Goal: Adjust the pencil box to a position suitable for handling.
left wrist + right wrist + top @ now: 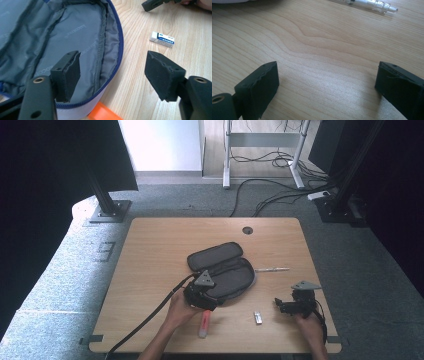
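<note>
The left hand-held gripper (201,296) was held wide open over the near rim of the unzipped pencil case (222,270) at mid-tabletop, apparently for packing, while the right hand-held gripper (289,306), equally wide, was kept near the eraser (258,318).

Bare wood between eraser (258,318) and pen (272,269); open case (222,270) leftward.
</note>
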Available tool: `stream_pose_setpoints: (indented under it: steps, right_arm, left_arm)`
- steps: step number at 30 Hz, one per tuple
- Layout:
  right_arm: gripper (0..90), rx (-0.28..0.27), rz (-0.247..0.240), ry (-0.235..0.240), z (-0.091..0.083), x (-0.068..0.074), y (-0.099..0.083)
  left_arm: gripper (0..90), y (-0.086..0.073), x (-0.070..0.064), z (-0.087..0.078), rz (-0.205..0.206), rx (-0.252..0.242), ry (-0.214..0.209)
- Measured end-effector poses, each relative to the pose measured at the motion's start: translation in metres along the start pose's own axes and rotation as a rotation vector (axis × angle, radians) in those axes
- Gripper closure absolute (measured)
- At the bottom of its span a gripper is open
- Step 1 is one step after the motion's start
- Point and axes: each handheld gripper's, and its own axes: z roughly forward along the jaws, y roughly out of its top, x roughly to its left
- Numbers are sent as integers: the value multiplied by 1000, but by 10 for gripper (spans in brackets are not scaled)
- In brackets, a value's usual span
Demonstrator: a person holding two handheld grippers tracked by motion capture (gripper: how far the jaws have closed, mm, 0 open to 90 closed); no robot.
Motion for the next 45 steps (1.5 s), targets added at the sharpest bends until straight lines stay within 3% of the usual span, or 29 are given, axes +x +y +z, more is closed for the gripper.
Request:
stream_pose_setpoints:
  steps: [10, 19, 32, 45]
  right_arm:
    - [46, -2, 1, -1, 0, 0, 0]
    - [46, 0, 0, 0, 0, 0, 0]
    - [46, 0, 1, 0, 0, 0, 0]
    - [46, 0, 1, 0, 0, 0, 0]
  left_arm:
    - [212, -6, 5, -22, -24, -36, 16]
    - [144, -15, 7, -40, -33, -37, 72]
    - [63, -34, 11, -54, -69, -14, 125]
    - [0, -62, 15, -66, -116, -24, 170]
